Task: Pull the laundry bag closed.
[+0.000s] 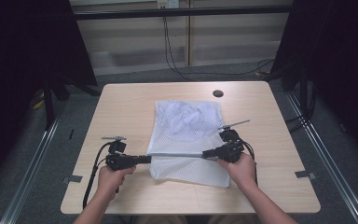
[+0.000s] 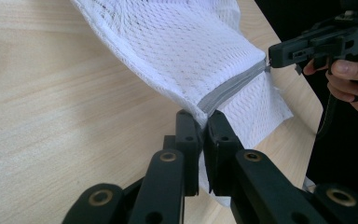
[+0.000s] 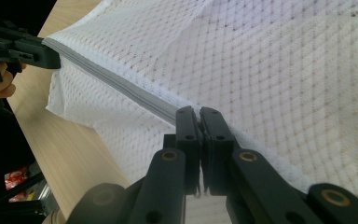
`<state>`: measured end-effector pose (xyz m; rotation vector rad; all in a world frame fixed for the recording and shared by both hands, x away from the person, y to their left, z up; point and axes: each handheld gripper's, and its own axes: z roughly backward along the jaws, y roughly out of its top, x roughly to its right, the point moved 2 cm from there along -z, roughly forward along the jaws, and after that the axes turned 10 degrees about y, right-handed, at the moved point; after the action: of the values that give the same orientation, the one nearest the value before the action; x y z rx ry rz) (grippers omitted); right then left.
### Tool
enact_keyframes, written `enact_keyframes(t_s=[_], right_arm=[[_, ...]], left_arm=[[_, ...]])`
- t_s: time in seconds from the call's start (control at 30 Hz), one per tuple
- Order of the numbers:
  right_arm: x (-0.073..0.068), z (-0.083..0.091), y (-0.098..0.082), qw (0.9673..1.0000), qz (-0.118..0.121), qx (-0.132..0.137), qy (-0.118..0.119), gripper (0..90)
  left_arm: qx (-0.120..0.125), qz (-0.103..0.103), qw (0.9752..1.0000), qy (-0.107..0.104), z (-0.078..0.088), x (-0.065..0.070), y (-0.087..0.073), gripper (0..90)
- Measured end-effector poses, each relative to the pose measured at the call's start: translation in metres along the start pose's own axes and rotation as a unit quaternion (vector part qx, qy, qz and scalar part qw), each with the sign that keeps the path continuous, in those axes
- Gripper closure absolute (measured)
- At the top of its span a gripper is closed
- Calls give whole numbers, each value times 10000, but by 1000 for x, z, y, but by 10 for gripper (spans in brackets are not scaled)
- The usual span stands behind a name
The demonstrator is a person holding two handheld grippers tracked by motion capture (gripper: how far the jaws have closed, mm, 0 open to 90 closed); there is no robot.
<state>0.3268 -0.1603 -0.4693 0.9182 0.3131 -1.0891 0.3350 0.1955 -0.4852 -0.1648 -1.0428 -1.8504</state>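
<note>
Both grippers, left point(image 1: 147, 159) and right point(image 1: 205, 153), fingers clenched on mesh bag point(image 1: 186, 122) zipper edge, opposite ends

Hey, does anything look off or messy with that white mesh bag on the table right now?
Nothing damaged or spilled. The mesh bag lies slightly askew, its near end folded under, with a rumpled white garment inside. The left claw and right claw are each shut on the grey zipper strip, pulling it taut.

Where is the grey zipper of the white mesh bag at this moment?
In the high view the grey zipper runs across the white mesh bag near the table's front, stretched between the left gripper and the right gripper.
</note>
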Motion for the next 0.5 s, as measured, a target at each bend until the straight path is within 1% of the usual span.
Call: enact_keyframes(t_s=[0.07,0.13,0.3,0.37,0.4,0.43,0.47,0.5], right_arm=[[1,1,-1,10000,-1,11,-4,870],[1,3,-1,10000,-6,8,-8,870],[1,3,-1,10000,32,24,20,869],[1,4,-1,10000,13,19,31,870],[1,4,-1,10000,4,-1,-27,870],[1,5,-1,10000,33,12,-35,870],[2,6,-2,10000,10,14,-59,870],[4,7,-2,10000,10,39,-52,870]], left_arm=[[-27,-36,10000,6,-1,1,0,854],[-19,-35,10000,-14,-1,1,0,854],[-25,-25,10000,-2,-1,0,0,854],[-27,-25,10000,19,-1,1,0,854],[-29,0,10000,26,0,1,0,854],[-12,11,10000,25,0,0,0,853],[0,13,10000,3,0,0,0,854],[2,-25,10000,20,1,-1,0,854]])
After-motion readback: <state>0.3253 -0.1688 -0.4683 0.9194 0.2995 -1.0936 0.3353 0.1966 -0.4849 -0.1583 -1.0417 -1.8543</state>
